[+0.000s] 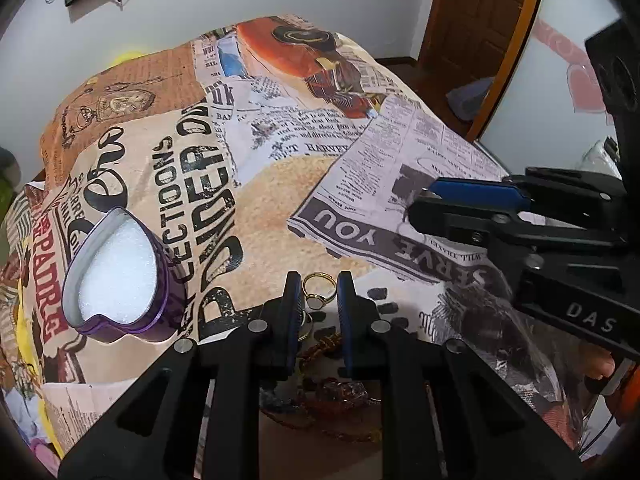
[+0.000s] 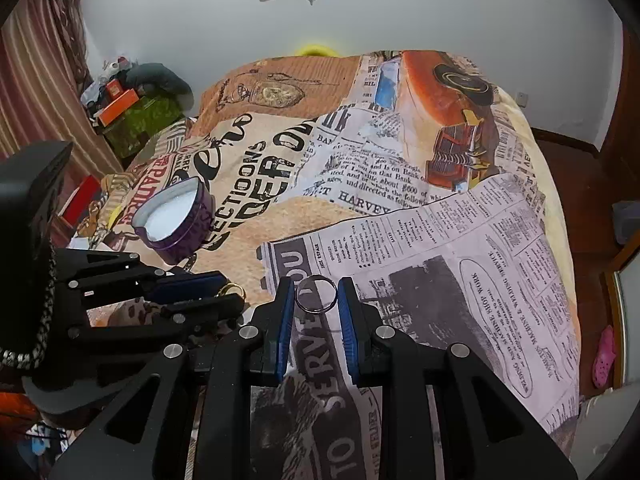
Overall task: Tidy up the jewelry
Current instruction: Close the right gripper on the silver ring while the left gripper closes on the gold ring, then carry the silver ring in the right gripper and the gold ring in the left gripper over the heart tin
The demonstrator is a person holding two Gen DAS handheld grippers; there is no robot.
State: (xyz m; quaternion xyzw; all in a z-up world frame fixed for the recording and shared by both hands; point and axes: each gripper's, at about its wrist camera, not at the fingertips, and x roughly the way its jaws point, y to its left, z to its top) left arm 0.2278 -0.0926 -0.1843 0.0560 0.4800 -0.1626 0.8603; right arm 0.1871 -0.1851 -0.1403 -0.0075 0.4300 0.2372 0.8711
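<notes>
Jewelry lies heaped at the bed's near edge in the left wrist view, handy to the purple heart-shaped box (image 1: 116, 276) open toward the left edge. The left gripper (image 1: 318, 286) has its jaws narrowed around a gold ring (image 1: 318, 290); whether the pads press it I cannot tell.

From the right wrist, the right gripper (image 2: 316, 294) pinches 1 silver ring (image 2: 317, 294) between its pads, held above the bedspread (image 2: 440, 240), probably bound for the box.

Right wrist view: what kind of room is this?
Most likely a bedroom in a home. The work surface looks like a bed under a newspaper-print blanket; a striped curtain hangs beside it, a wooden door stands behind, and a pink clog lies on the floor.
</notes>
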